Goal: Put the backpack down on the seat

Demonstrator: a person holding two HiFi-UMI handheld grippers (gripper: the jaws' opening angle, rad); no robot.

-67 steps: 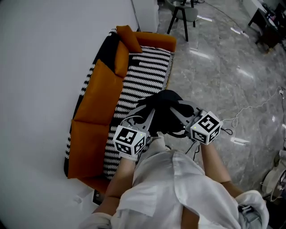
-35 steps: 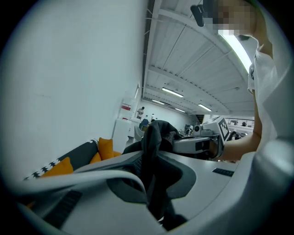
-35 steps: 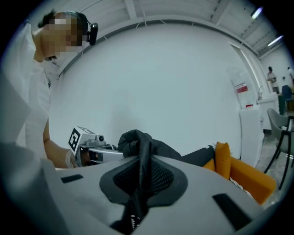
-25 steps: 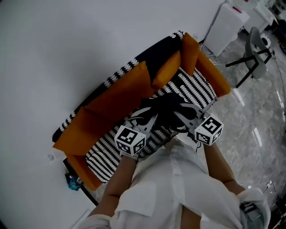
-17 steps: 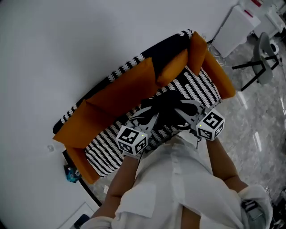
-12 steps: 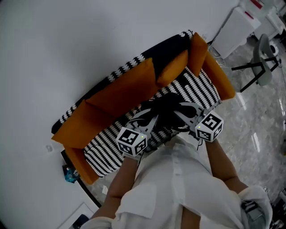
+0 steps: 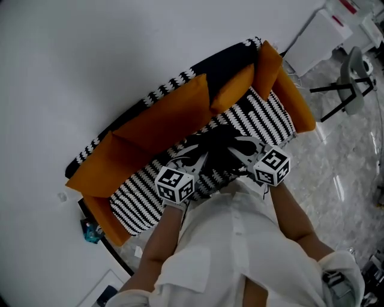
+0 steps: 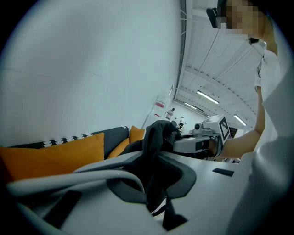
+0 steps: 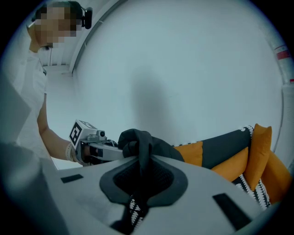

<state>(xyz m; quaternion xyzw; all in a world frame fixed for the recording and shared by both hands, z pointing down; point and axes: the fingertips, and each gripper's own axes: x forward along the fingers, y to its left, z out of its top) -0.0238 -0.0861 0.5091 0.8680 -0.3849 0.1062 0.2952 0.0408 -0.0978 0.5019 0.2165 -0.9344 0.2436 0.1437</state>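
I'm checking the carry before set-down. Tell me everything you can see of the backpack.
The backpack is black, soft fabric, bunched and slack. It hangs over the striped sofa seat, pinched from both sides: the left gripper and right gripper are each shut on a fold. Whether its bottom touches the seat cannot be told.

No legible text, number or brand in any view.

Left gripper (image 7: pixel 200 158), marker cube (image 7: pixel 175 184): black-and-white square patterns only, no characters. Right gripper (image 7: pixel 237 150), marker cube (image 7: pixel 271 166): same.

Head view, 1 o'clock: white cabinet (image 7: pixel 327 30) carries a red patch (image 7: pixel 347 6) near its top, too small to read.

Left gripper view, just above centre: red-and-white label (image 8: pixel 159 104), blurred, unreadable.
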